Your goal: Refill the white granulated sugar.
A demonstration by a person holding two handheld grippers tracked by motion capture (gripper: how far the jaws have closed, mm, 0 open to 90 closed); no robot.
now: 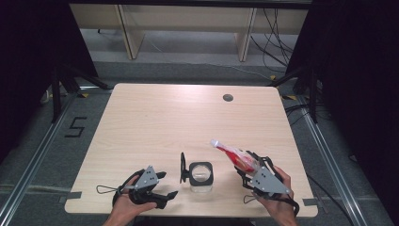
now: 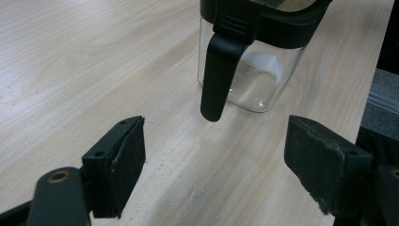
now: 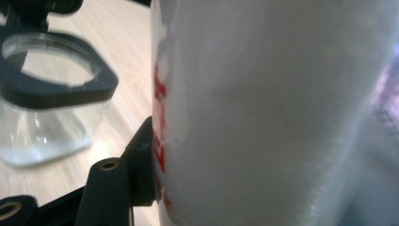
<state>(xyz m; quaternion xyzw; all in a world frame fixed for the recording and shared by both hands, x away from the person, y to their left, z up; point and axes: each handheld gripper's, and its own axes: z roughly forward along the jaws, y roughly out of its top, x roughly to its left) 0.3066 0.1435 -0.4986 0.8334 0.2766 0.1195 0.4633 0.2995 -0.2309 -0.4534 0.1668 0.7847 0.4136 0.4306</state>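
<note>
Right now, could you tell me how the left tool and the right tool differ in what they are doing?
The left tool stands open with nothing between its pads, while the right tool is closed on a red-and-white packet. The left tool sits low by the near table edge, pointing toward the glass jar; the right tool is raised and angled, with the packet slanting up and away beside the jar. Both are hand-held near the jar, whose lid is flipped open.

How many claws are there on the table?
2. The left claw sits open near the table's front edge, left of the clear glass jar; the right claw grips a red-and-white plastic bag.
</note>
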